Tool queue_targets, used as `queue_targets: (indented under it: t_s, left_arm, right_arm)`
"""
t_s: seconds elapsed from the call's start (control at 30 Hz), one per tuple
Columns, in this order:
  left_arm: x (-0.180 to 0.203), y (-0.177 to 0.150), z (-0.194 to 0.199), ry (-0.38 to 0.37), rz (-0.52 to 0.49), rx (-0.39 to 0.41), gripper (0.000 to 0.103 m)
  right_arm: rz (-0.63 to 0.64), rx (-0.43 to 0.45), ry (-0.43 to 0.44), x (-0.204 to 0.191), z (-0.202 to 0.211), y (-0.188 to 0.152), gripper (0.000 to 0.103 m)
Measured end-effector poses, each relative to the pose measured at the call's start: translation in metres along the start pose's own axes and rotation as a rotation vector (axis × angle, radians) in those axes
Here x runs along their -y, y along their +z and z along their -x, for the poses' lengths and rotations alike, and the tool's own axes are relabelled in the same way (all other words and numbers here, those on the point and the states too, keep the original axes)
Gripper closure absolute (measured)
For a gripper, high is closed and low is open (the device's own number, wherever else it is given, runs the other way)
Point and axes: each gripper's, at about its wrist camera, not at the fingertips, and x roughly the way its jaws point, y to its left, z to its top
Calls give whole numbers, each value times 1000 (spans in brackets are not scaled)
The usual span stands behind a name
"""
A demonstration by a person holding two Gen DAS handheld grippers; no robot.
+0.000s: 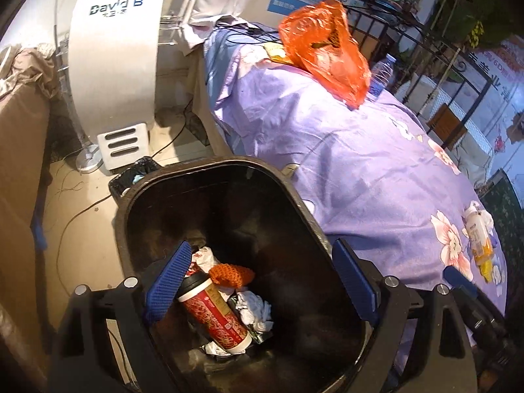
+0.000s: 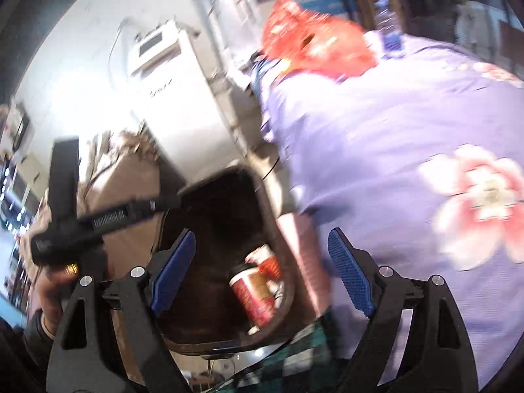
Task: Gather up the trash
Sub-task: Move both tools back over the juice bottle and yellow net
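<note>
Blue, ridged rubber pads line your jaws. Your left gripper points down into the dark trash bin with its jaws spread wide and nothing between them. Your right gripper hangs over the same bin, near its rim, jaws equally wide and empty; that view is blurred.

At the bottom of the bin lie a red printed paper cup with a black lid, tipped on its side, an orange knitted piece touching its top, and crumpled white paper just beside it.

The bin stands against a bed covered in a smooth lilac sheet printed with pink flowers. On the sheet rest a crinkled orange plastic bag, a clear water bottle just beside it, and, well apart, a small yellow-and-white bottle lying flat. Beyond the bin, a rounded white appliance stands on the pale floor among loose cables.
</note>
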Motion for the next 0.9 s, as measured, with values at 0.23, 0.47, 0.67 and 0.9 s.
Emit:
queue_targets:
  t_s: [0.23,0.47,0.67,0.9]
  left_arm:
    - [85,-15,-12,-134,-187,-55,17]
    - [178,-39,-16,-291,-371,-112,17]
    - [242,-63,-11,-378,-500,-132,17]
    - [290,-82,-15,-410,-587,-160,17]
  right_arm:
    - [-109,159,-197,61,84,-6,19]
    - [-140,288,-370,118,182,-35,11]
    - [-233,270,-481,177,232,-64,10]
    - [-282,275,-572,221,247,-78,10]
